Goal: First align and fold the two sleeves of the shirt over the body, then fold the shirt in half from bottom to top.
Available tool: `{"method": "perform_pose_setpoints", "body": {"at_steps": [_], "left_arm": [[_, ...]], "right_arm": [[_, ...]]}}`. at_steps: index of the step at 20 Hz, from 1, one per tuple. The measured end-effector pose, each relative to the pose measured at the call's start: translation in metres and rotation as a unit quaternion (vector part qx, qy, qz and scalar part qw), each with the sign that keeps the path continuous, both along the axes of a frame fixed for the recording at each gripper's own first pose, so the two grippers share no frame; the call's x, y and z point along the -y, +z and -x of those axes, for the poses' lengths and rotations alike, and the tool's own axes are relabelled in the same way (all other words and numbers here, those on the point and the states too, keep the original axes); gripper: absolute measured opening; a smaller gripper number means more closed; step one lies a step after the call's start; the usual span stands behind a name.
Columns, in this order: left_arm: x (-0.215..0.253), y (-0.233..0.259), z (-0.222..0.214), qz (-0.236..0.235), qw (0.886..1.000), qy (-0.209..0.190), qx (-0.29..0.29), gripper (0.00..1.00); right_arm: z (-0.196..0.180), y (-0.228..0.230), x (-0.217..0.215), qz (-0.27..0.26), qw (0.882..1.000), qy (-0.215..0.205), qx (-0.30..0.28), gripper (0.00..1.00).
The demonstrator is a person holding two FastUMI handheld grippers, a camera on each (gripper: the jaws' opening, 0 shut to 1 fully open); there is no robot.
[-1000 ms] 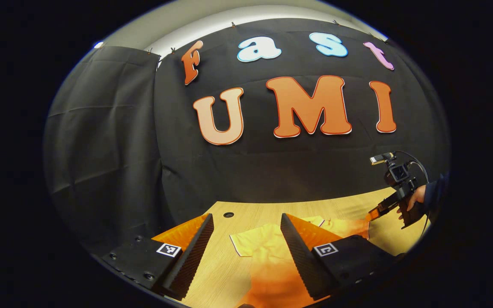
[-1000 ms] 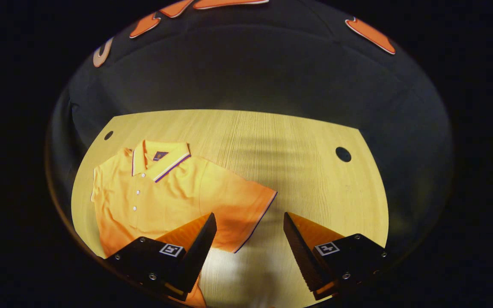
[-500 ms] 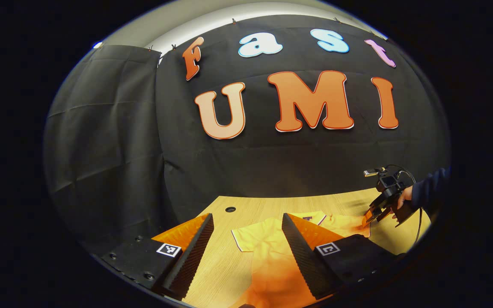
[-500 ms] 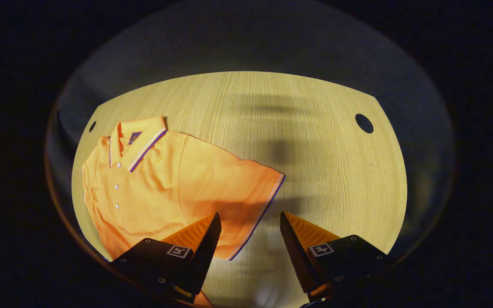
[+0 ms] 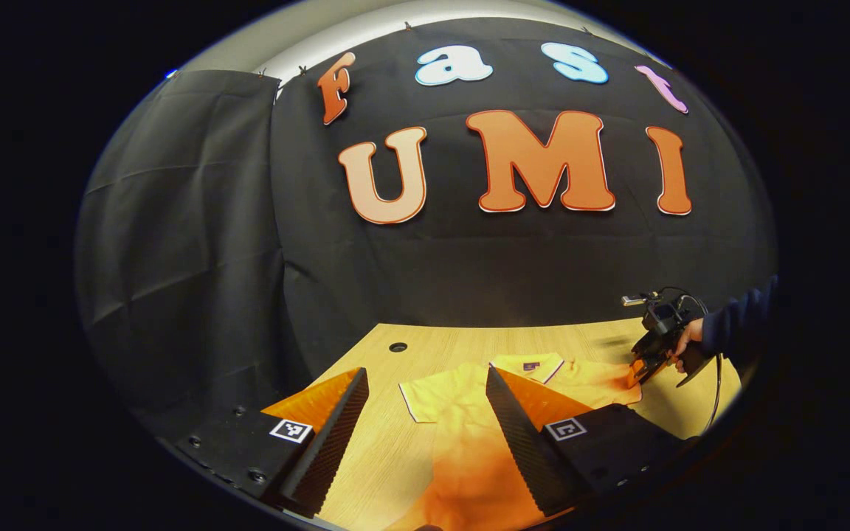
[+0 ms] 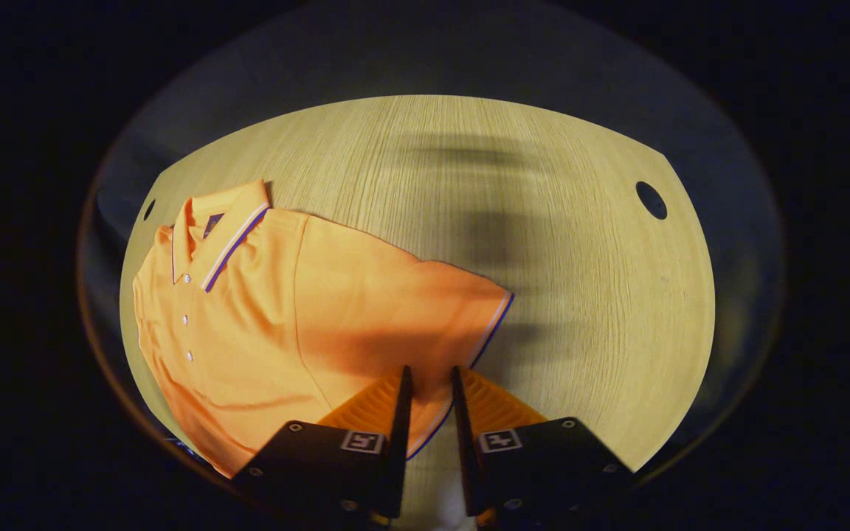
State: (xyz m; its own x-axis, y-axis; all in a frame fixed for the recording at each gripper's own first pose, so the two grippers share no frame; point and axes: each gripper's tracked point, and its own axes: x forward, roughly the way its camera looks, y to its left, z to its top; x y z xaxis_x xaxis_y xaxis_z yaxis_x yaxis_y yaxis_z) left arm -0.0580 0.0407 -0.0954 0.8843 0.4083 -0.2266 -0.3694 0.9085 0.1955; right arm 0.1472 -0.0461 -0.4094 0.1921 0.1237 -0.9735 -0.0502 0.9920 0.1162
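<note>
Two tools are at work over one shirt [image 6: 263, 310], which lies flat and face up on the bench [image 6: 580, 280], collar [image 6: 222, 228] at the far left in the right gripper view and one short sleeve [image 6: 425, 310] spread out toward the right. The right tool [image 6: 429, 383] has its fingers drawn nearly together across the sleeve's striped hem, with a narrow gap between them; whether both pads actually press the cloth I cannot tell, since the fabric at the tips is partly hidden. The left tool [image 5: 425, 391] hangs wide open above the near side of the shirt, holding nothing; in its view the other sleeve [image 5: 432, 394] lies between its fingers, farther off on the bench, and the right tool shows far to the right in a hand [image 5: 687, 341] at the shirt's edge. As a judgement, this knit cloth is light, soft and limp: it will sag and drag rather than keep a shape, and a single layer can slip from a shallow pinch. The hem is the sensible hold, being doubled and a little firmer, taken at its outer corner so the sleeve swings over the body without bunching. Lifting low should keep the body from sliding on the smooth wood.
</note>
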Motion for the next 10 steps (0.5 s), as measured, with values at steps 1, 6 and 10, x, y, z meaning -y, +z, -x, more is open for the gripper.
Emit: {"method": "perform_pose_setpoints", "body": {"at_steps": [1, 6, 10], "left_arm": [[-0.001, 0.000, -0.001, 0.001, 1.000, 0.000, 0.000, 0.98], [0.000, 0.001, 0.001, 0.001, 1.000, -0.001, 0.003, 0.98], [-0.003, -0.005, 0.001, 0.009, 1.000, 0.003, -0.001, 0.98]], "right_arm": [[-0.002, 0.001, 0.002, -0.005, 1.000, -0.004, 0.002, 0.18], [-0.012, 0.022, -0.017, -0.057, 0.998, -0.015, 0.022, 0.08], [-0.021, 0.047, -0.033, -0.064, 0.997, 0.010, 0.042, 0.08]]}}
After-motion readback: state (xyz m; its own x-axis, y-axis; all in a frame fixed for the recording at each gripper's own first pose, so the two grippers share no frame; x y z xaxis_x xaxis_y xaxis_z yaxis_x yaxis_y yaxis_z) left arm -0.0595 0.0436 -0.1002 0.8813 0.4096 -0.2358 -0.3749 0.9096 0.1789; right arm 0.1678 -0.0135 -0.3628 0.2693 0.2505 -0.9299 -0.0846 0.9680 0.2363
